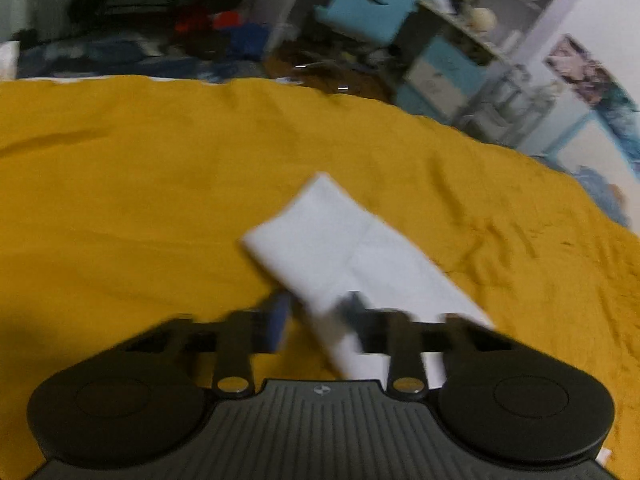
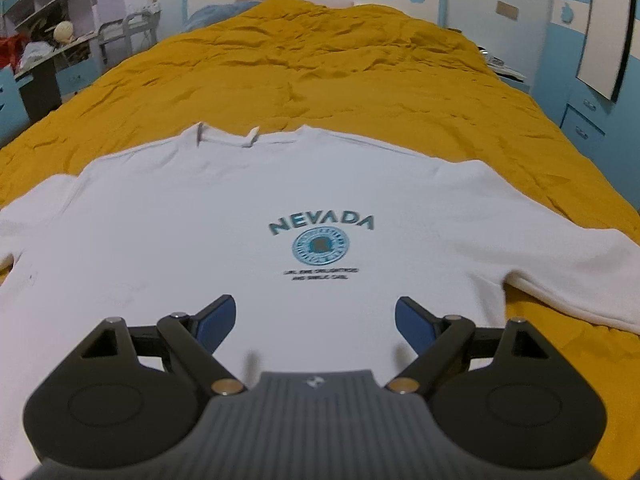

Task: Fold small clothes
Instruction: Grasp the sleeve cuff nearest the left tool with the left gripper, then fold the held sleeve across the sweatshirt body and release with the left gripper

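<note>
A mustard bedspread [image 2: 320, 68] carries a white Nevada T-shirt [image 2: 200, 208] spread flat, chest print up, collar far. The right gripper [image 2: 316, 320] hovers wide open and empty over the near hem. The left gripper [image 1: 316, 312] (blurred) is partly open around a white sleeve [image 1: 320, 240], apparently not pinching it; best grasp the cuff edge fully, then fold inward.
</note>
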Motion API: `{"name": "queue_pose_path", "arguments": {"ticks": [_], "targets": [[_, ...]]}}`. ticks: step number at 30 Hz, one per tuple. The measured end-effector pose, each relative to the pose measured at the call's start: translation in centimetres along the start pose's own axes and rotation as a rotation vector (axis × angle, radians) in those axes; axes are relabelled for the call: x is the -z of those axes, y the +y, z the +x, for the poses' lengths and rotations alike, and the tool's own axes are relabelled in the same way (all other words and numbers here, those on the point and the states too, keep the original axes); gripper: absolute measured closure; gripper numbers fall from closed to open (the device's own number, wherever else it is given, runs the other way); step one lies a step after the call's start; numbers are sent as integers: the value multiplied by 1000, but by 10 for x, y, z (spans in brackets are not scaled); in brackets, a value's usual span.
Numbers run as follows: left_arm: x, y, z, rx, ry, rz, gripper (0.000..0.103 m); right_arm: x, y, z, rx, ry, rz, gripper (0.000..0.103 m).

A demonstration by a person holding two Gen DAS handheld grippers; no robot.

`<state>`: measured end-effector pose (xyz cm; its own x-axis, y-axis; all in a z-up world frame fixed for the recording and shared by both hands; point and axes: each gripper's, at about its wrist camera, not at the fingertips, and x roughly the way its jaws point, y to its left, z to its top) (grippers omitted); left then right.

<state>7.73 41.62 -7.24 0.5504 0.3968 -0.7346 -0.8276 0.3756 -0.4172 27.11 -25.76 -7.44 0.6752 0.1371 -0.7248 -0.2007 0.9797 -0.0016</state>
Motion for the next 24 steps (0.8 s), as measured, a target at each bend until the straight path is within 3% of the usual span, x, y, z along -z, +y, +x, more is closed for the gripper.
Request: {"name": "queue_pose_path", "arguments": {"ticks": [4,6,10,17,24], "targets": [[10,-26,-11,-23,-90,134,94,2,7,4,-6,22,4,20],[20,-45,-27,14,-136,199,94,3,9,4,-15,29,10,20],[61,-112,-70,120,-196,429,94,4,14,0,-29,26,9,20],[162,-214,-131,356,-117,802,95,5,24,-9,-55,31,20,20],[251,-255,-147,464,-26,1060,95,11,22,-20,-45,25,60,21]]}}
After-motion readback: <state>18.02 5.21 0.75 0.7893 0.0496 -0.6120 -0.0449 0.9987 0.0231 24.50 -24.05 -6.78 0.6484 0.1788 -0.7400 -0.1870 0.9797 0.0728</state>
